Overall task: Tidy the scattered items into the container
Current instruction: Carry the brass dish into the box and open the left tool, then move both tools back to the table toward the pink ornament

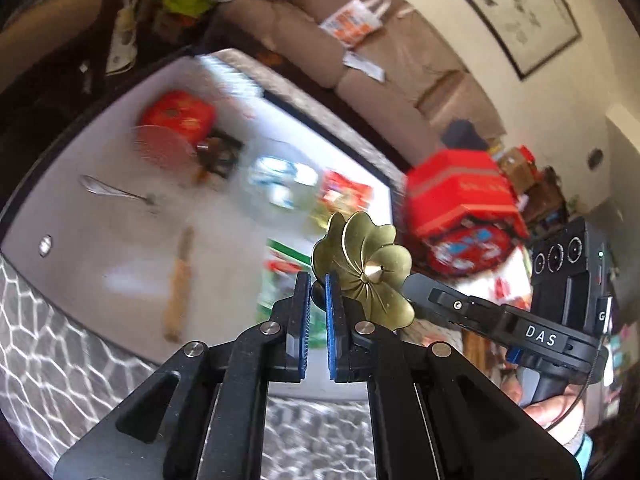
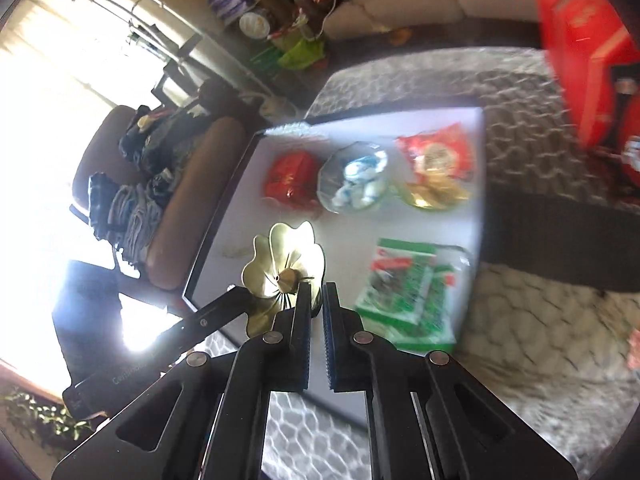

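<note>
Both grippers are on the same thing here: a brass flower-shaped dish (image 1: 366, 270) with scalloped petals and a little cone in its middle. The left gripper (image 1: 318, 280) has its blue pads clamped on one edge of the dish, so the petals fan out just right of its jaws. The right gripper (image 2: 316, 288) pinches the opposite edge, with the dish spreading left of its jaws. It hangs in the air between the two, above the white tabletop (image 1: 120, 272).

Stuff around, all blurry:
- Straight past the left jaws: a clear container (image 1: 280, 184) with blue-and-white wrapped bits inside, and a red-and-yellow snack bag (image 1: 346, 192) beside it.
- Just under and left of those jaws, a green packet (image 1: 280, 280) lies flat.
- Further left on the table: a metal spoon (image 1: 116, 192), a long tan stick-like thing (image 1: 178, 284) I can't identify, and a red pouch (image 1: 180, 114) at the far end.
- Off to the right of the left jaws, a big red box (image 1: 460, 192).

From the right wrist view, the container sits ahead of the jaws, red pouch on its left, snack bag on its right, green packet near the right jaw. A brown sofa (image 2: 420, 4) runs along the back. Nothing sits between the jaws and the container, just open table.
</note>
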The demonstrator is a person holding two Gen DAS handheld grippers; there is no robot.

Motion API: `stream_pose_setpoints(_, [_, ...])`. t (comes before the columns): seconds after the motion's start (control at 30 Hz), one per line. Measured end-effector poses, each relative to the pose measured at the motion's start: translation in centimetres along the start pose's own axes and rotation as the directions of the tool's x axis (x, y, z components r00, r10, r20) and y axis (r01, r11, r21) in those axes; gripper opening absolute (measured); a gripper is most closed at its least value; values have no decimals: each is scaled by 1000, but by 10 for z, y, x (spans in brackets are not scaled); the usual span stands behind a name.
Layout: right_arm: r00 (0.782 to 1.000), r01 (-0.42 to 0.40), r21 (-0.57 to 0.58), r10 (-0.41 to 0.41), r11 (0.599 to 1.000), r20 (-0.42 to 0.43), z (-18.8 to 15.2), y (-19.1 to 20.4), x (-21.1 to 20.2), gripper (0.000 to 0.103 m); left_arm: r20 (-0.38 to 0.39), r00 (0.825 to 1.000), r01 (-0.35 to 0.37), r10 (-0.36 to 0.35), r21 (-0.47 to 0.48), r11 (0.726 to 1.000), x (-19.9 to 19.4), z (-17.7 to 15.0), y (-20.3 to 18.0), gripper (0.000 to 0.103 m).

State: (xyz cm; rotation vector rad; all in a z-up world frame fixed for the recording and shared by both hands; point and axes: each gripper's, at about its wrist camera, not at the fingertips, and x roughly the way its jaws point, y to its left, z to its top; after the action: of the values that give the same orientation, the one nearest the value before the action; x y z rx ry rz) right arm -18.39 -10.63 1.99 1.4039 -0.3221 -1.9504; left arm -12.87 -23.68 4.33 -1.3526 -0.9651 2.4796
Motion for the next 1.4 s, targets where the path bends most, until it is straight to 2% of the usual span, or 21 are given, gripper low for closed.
stream_pose_setpoints(0.23, [996, 15, 33, -12, 999, -89, 20, -11, 63, 5, -77, 996, -43, 39, -45, 998, 39, 24, 49, 6])
stream_pose_setpoints(0.33, [990, 52, 34, -47, 998, -130, 25, -16, 80, 5, -114, 989, -99, 93, -46, 994, 55, 26, 54, 6])
stream_pose_setpoints(0.4, [981, 98, 25, -93, 995, -168, 30, -18, 93, 5, -140, 983, -130, 123, -45, 991, 65, 27, 53, 10])
stream_pose_setpoints(0.53, [959, 165, 21, -155, 986, -238, 39, -24, 116, 5, -218, 960, -188, 177, -32, 982, 88, 28, 57, 10])
stream_pose_setpoints(0.6, [948, 198, 7, -189, 980, -257, 41, -24, 124, 5, -223, 954, -210, 201, -14, 978, 90, 28, 55, 10])
stream_pose_setpoints(0.7, [929, 244, -29, -242, 969, -281, 43, -24, 136, 4, -270, 929, -253, 251, 28, 967, 99, 26, 51, 10])
stream_pose_setpoints(0.8, [914, 278, -52, -281, 959, -294, 41, -27, 144, 2, -329, 890, -301, 316, 97, 949, 111, 22, 46, 10])
stream_pose_setpoints(0.87, [900, 312, -50, -312, 949, -306, 38, -33, 149, 3, -350, 879, -306, 325, 109, 946, 114, 22, 46, 10])
stream_pose_setpoints(0.97, [898, 326, -69, -332, 943, -290, 37, -35, 150, 3, -326, 896, -287, 302, 95, 953, 106, 18, 49, 10])
stream_pose_setpoints(1.07, [868, 381, -162, -412, 910, -277, 35, -24, 155, 6, -285, 927, -239, 244, 53, 969, 88, 19, 52, 11])
stream_pose_setpoints(1.13, [840, 412, -261, -475, 873, -261, 28, -11, 160, 11, -201, 951, -226, 233, 58, 972, 61, 25, 50, 21])
stream_pose_setpoints(1.2, [832, 412, -345, -502, 844, -235, 23, 3, 163, 18, -138, 959, -240, 249, 82, 967, 40, 30, 47, 29])
stream_pose_setpoints(1.3, [827, 414, -364, -512, 834, -233, 22, 5, 164, 16, -111, 963, -236, 247, 100, 967, 26, 37, 42, 30])
stream_pose_setpoints(1.4, [848, 394, -318, -474, 862, -236, 23, 1, 156, 16, -118, 962, -234, 248, 117, 965, 26, 38, 37, 31])
